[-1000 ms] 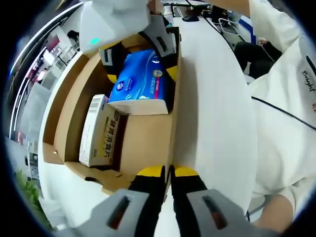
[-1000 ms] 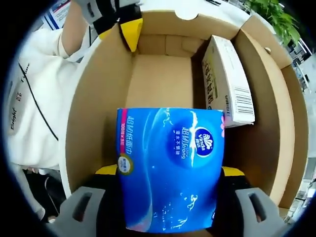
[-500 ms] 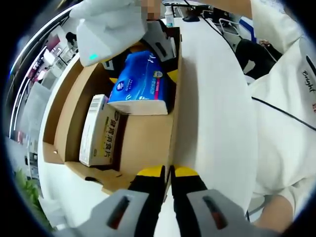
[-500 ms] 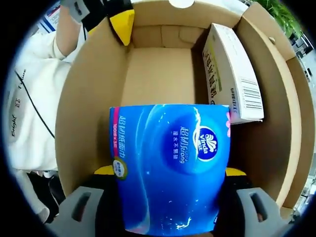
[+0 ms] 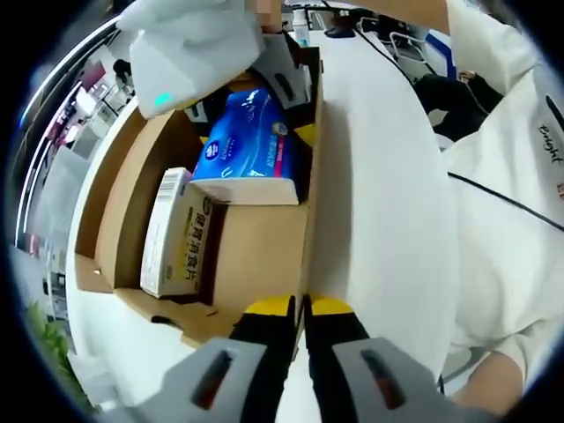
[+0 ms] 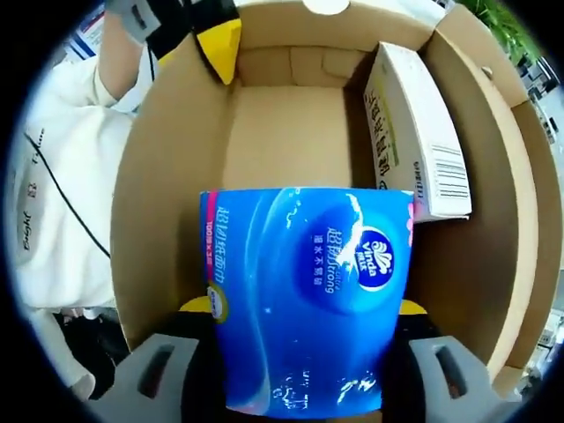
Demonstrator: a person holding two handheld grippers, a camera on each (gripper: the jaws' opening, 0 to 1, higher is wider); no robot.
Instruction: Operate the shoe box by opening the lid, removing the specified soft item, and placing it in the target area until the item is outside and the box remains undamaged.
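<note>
An office or laboratory workroom is indicated. In the left gripper view, a long white table point(image 5: 379, 203) is seen running toward 12 o'clock, and at its far end dark desk equipment with trailing cables point(image 5: 352, 26) is laid out, too small to be identified. At 1 o'clock a seated person point(image 5: 454, 101) in dark clothing is placed beside blue and white furniture. At 10 o'clock a bright, glazed area with coloured fittings point(image 5: 84, 106) is visible, blurred by the lens. Potted green foliage point(image 6: 493, 26) is shown at 1 o'clock in the right gripper view. A white garment with printed lettering point(image 5: 551, 141) is worn by the operator, as a staff uniform would be.
</note>
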